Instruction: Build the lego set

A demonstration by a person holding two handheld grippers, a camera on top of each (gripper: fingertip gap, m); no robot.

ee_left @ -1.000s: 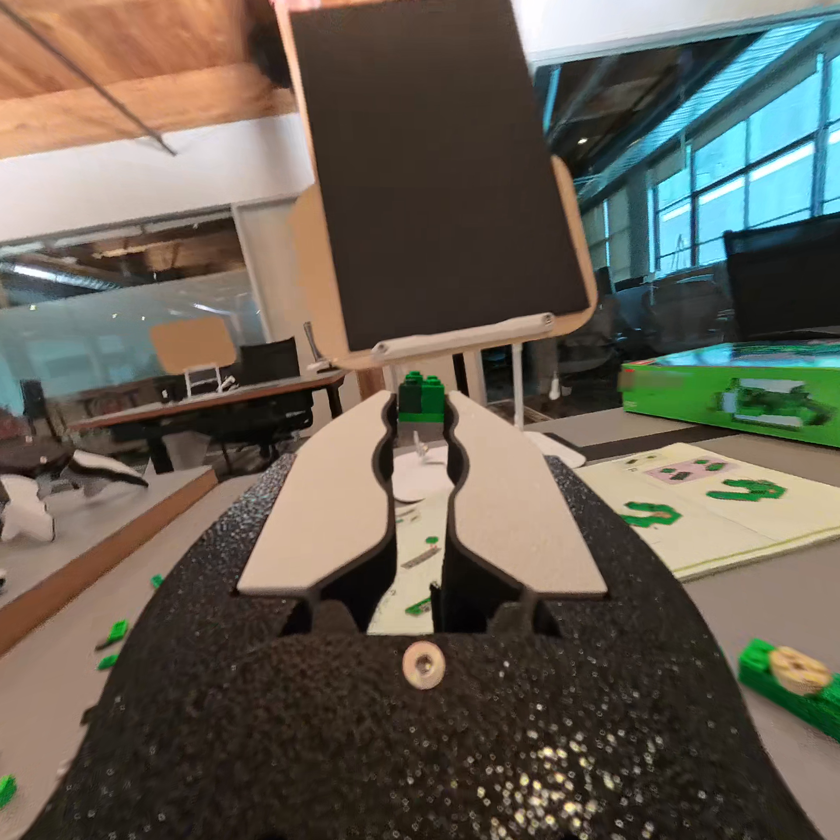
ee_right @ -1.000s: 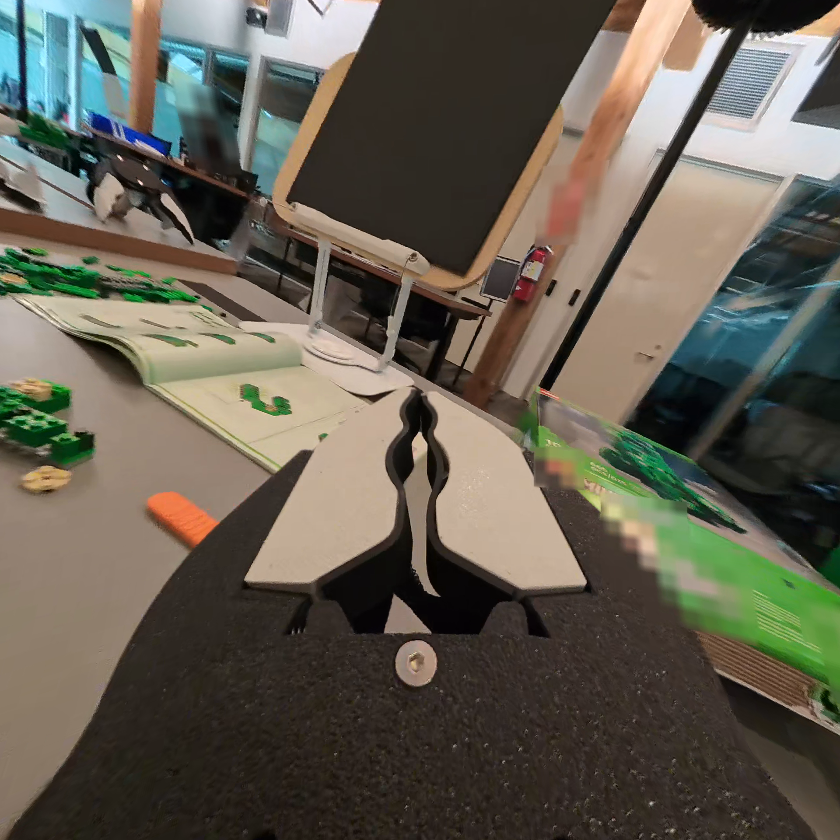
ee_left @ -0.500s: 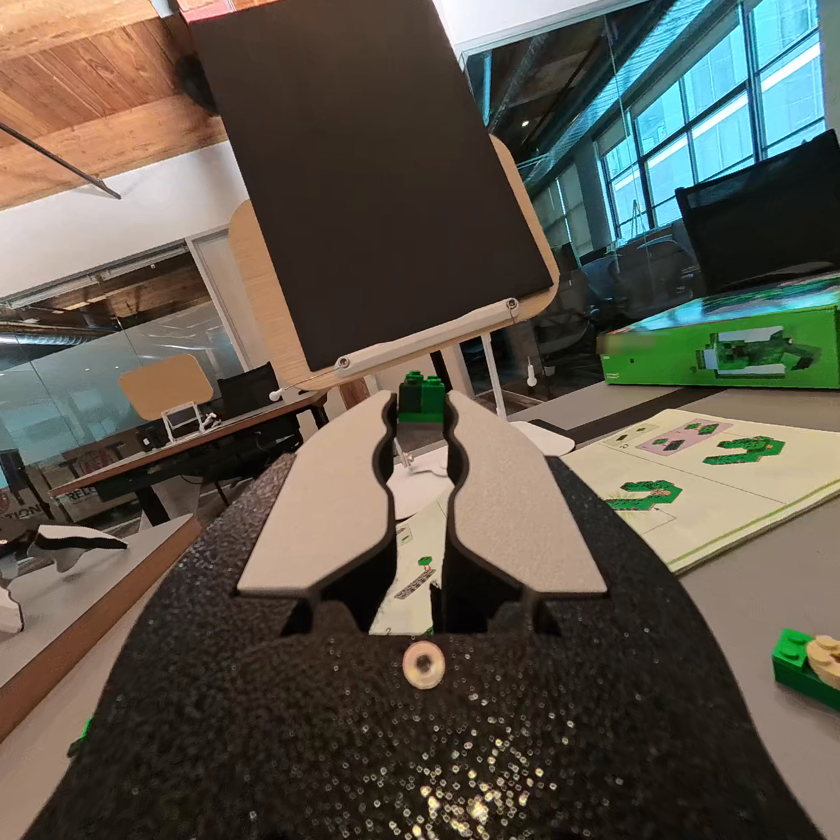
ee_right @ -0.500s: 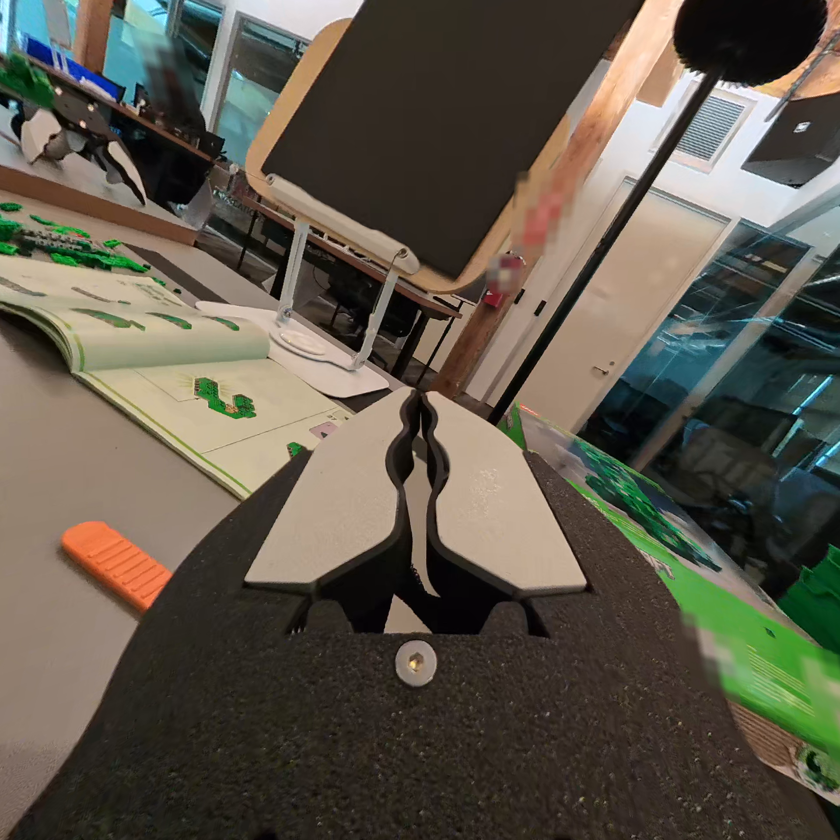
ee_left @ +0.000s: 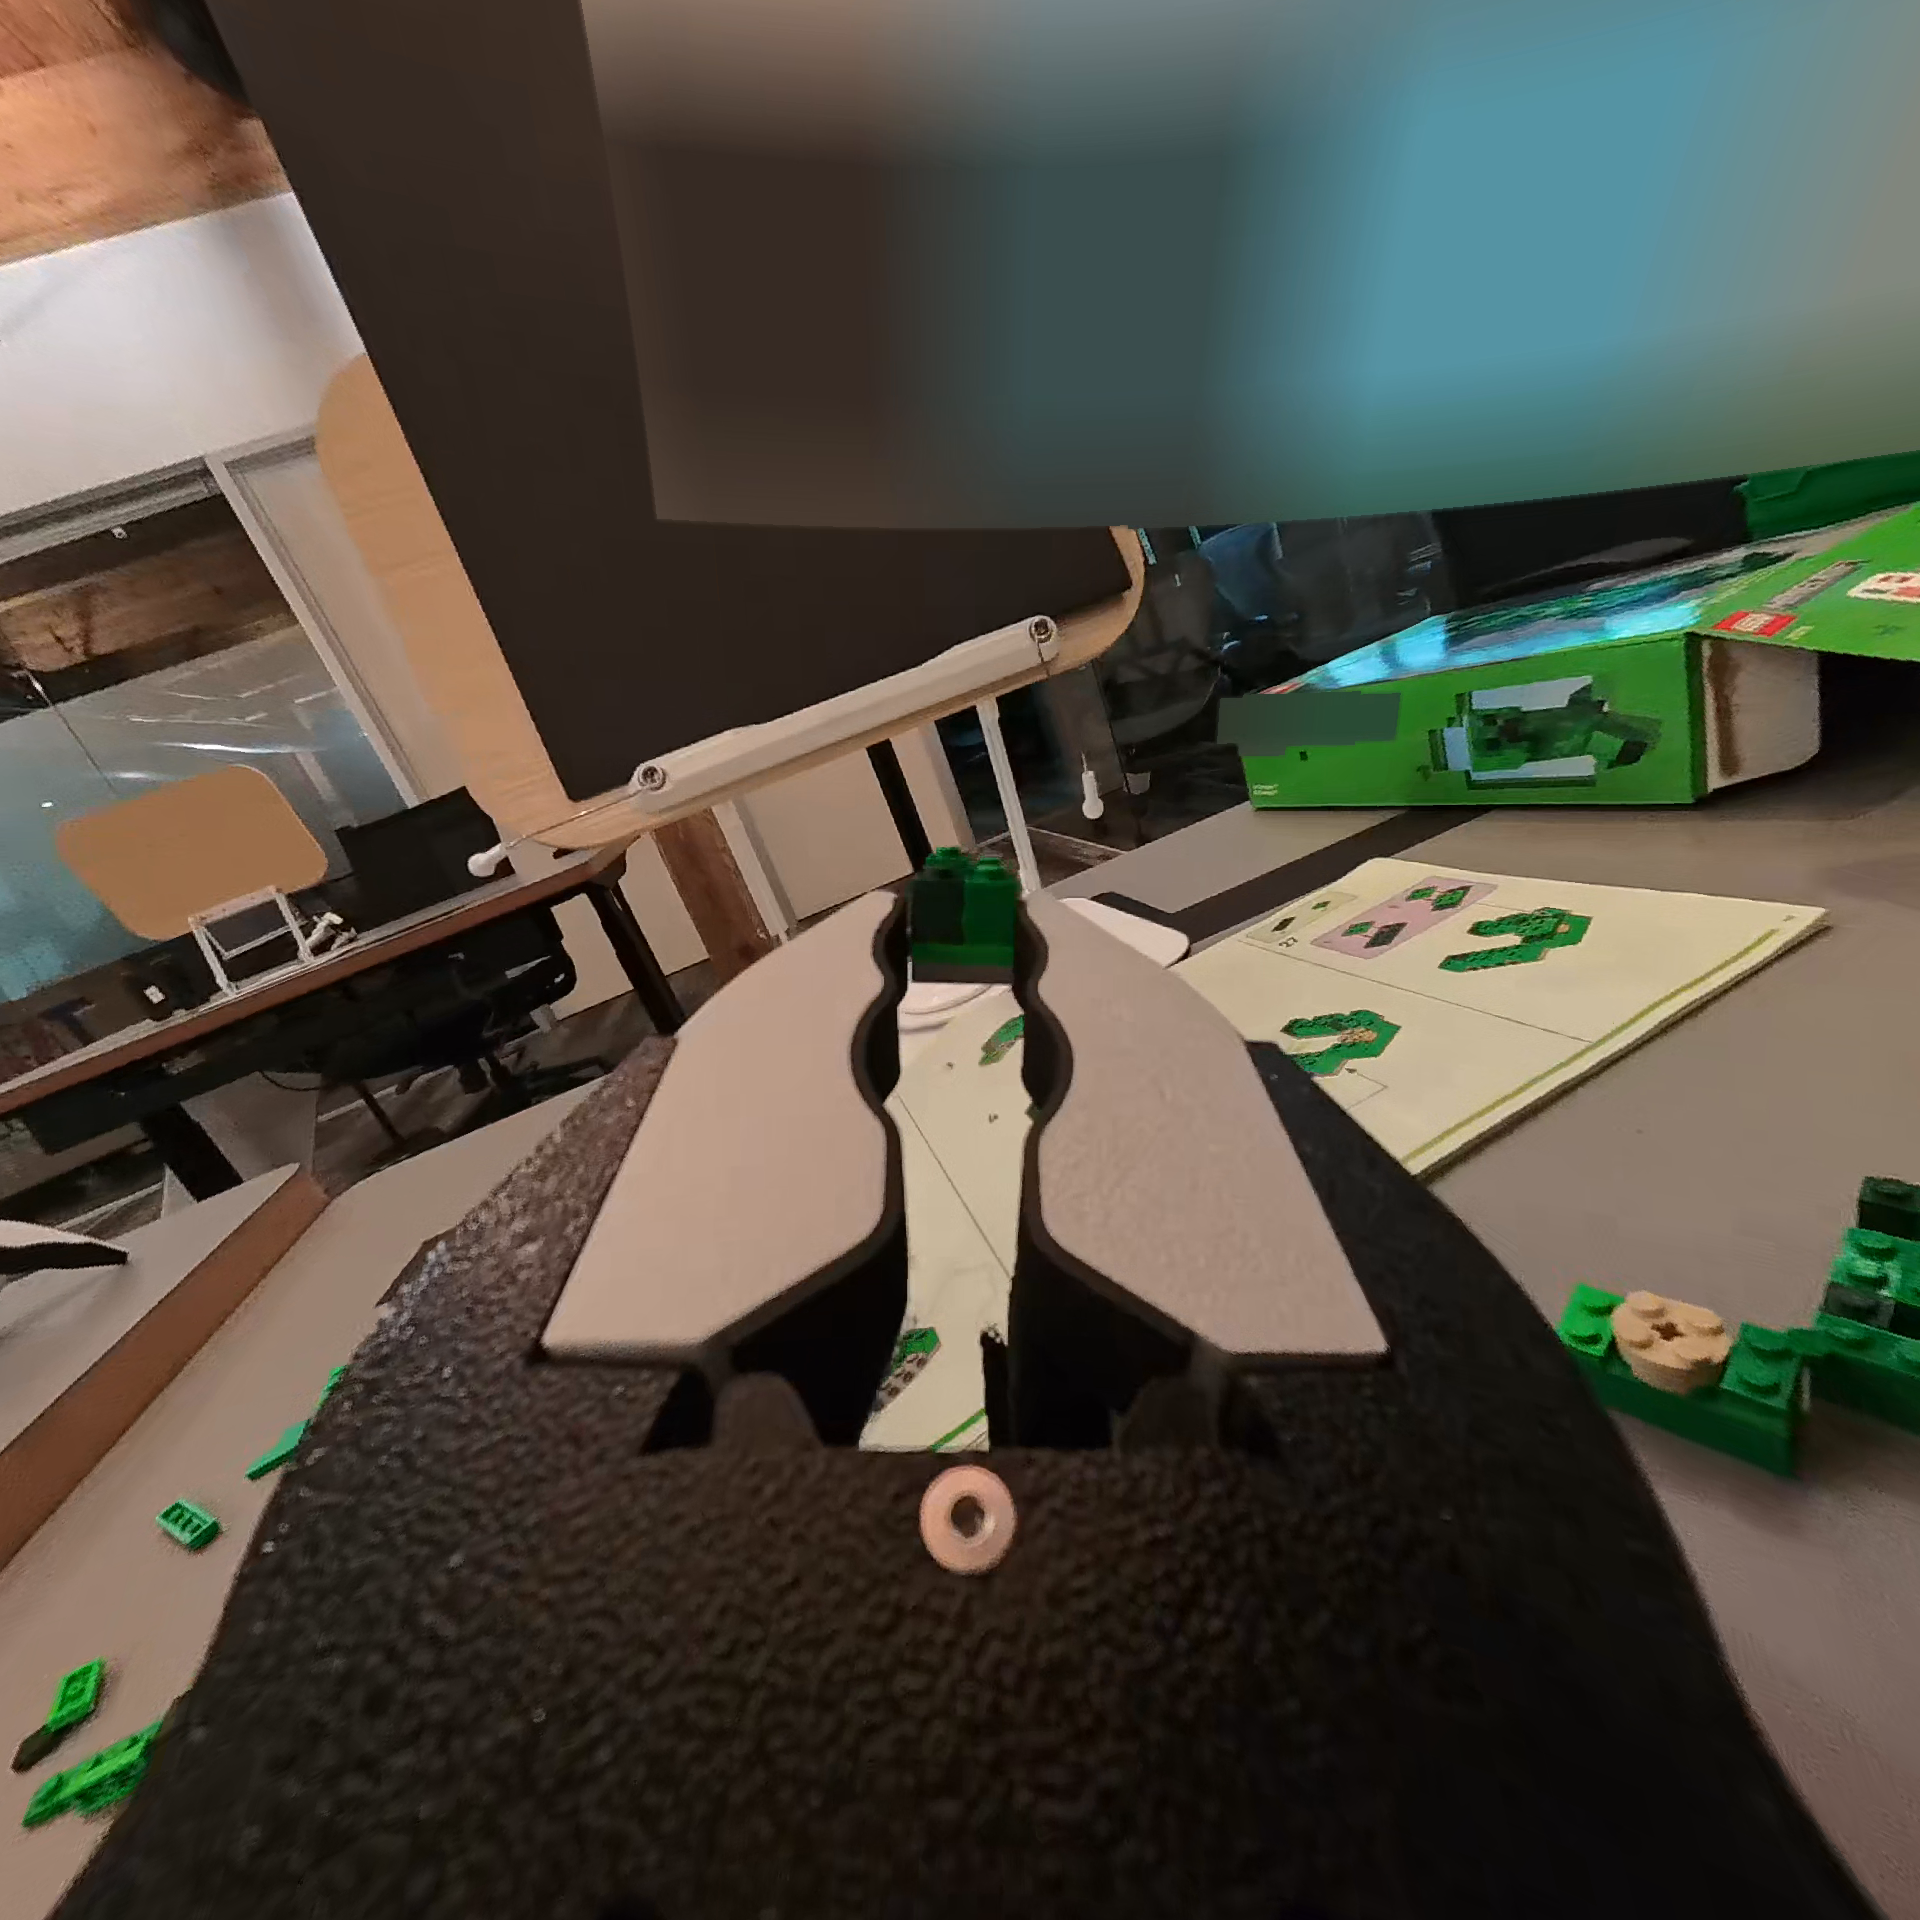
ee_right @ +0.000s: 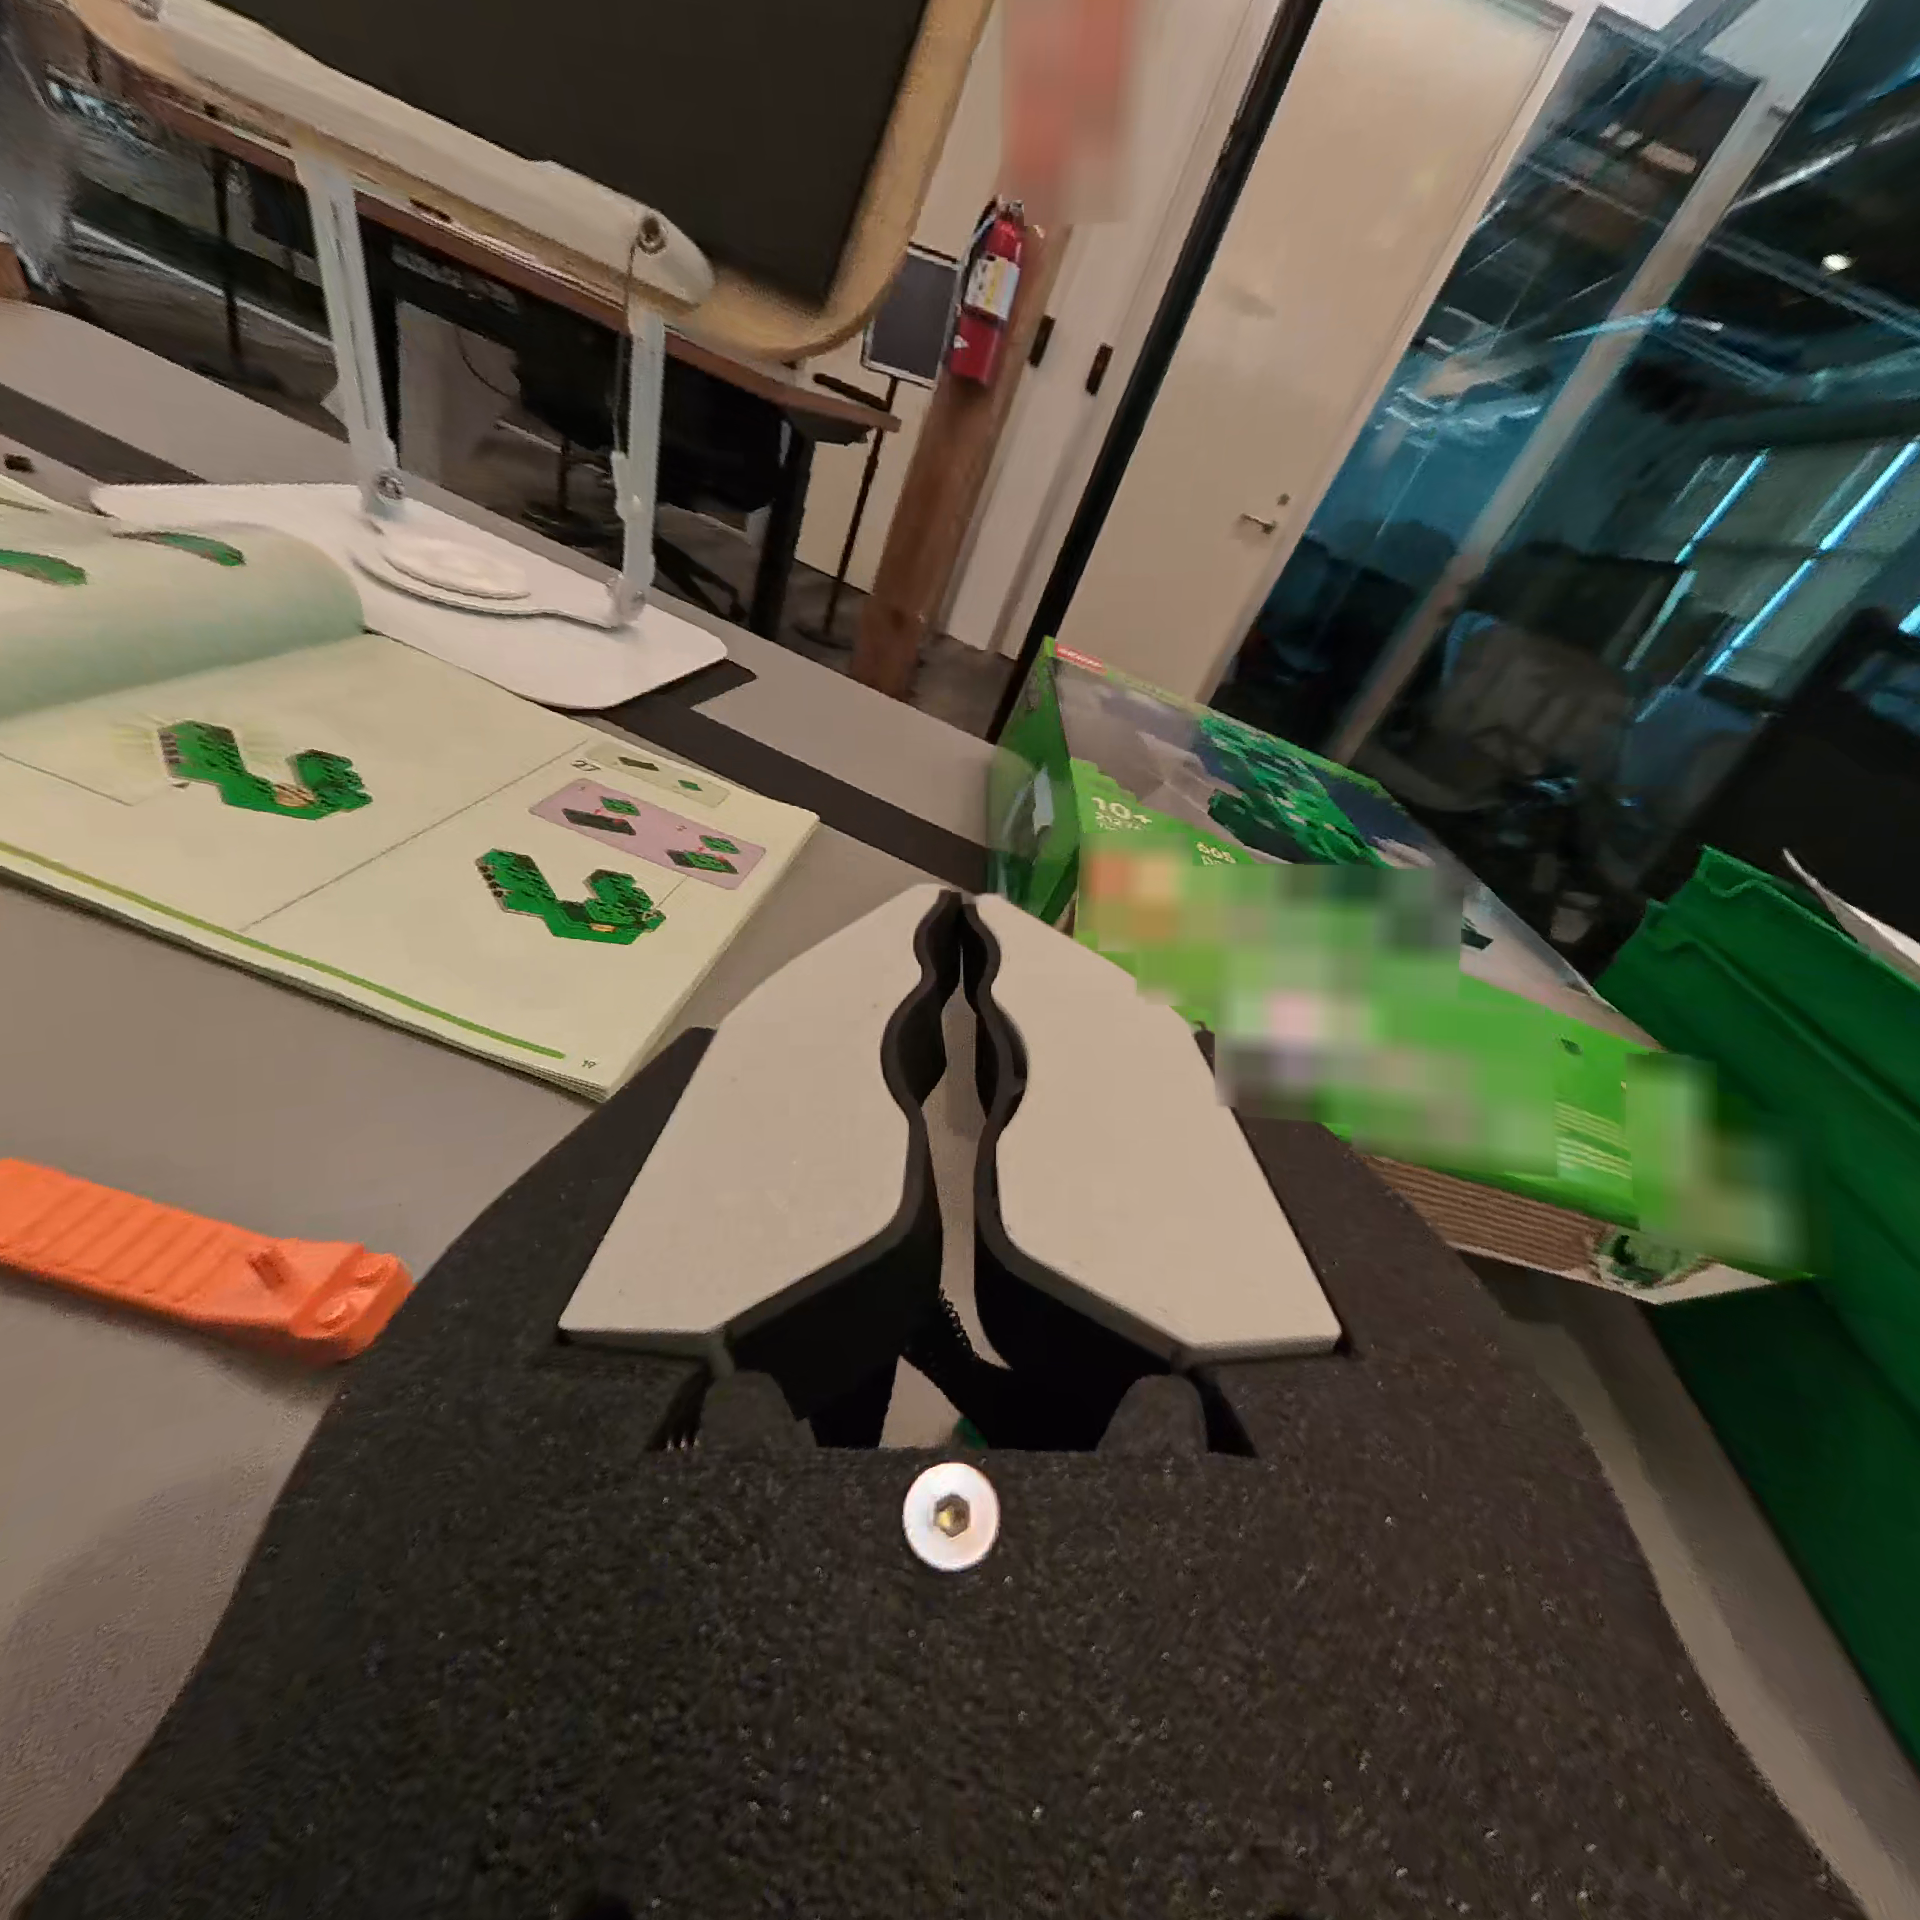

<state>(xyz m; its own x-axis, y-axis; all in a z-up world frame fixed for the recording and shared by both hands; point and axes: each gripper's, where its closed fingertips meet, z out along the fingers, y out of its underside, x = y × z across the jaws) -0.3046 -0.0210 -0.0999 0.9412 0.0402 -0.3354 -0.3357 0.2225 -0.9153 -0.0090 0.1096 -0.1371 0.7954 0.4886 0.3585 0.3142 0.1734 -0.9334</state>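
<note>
My left gripper (ee_left: 962, 935) is shut on a small stack of green bricks (ee_left: 962, 914) at its fingertips, held above the grey table. A partly built green assembly with a tan round piece (ee_left: 1704, 1371) lies on the table (ee_left: 1714, 1049) at the right of the left wrist view. The open instruction booklet (ee_left: 1475, 987) lies beyond it and also shows in the right wrist view (ee_right: 395, 831). My right gripper (ee_right: 961, 925) is shut with nothing seen between its fingers, held above the table near the booklet's corner.
A green set box (ee_left: 1538, 738) lies at the back right; it also shows in the right wrist view (ee_right: 1247, 935). A dark panel on a white stand (ee_right: 468, 561) rises behind the booklet. An orange brick separator (ee_right: 187, 1257) lies left. Loose green pieces (ee_left: 94, 1766) lie at left. Green bag (ee_right: 1787, 1195) at right. From the right gripper's tips to the orange brick separator (ee_right: 187, 1257) is close to 15 cm.
Both grippers have dropped lower and swung right; the panel looms larger. The green assembly has come further into the left wrist view. The left gripper still holds the green bricks.
</note>
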